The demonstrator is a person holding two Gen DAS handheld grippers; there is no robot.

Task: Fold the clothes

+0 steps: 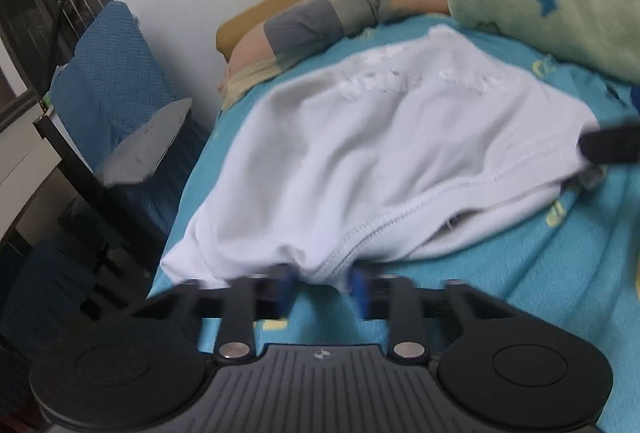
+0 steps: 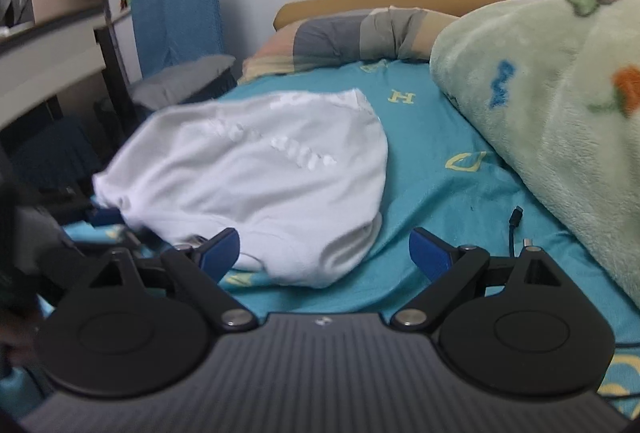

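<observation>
white shirt (image 1: 380, 153) is lying rumpled on the teal bedsheet (image 1: 540, 273); left gripper (image 1: 322, 287) is pinching its hem at six o'clock, right gripper (image 2: 324, 253) is gaping wide, needing a matching corner grip.

Soft, even indoor light; motion blur throughout; fisheye-bent edges.

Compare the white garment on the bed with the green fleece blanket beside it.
The white cotton garment is plain, thin cloth with a faint raised print and a stitched hem; the pale green fleece blanket is thick and fluffy, with blue and orange figures. The garment lies low and spread out near the bed's left edge, while the blanket is heaped high on the right. Both rest on the turquoise bedsheet.
</observation>
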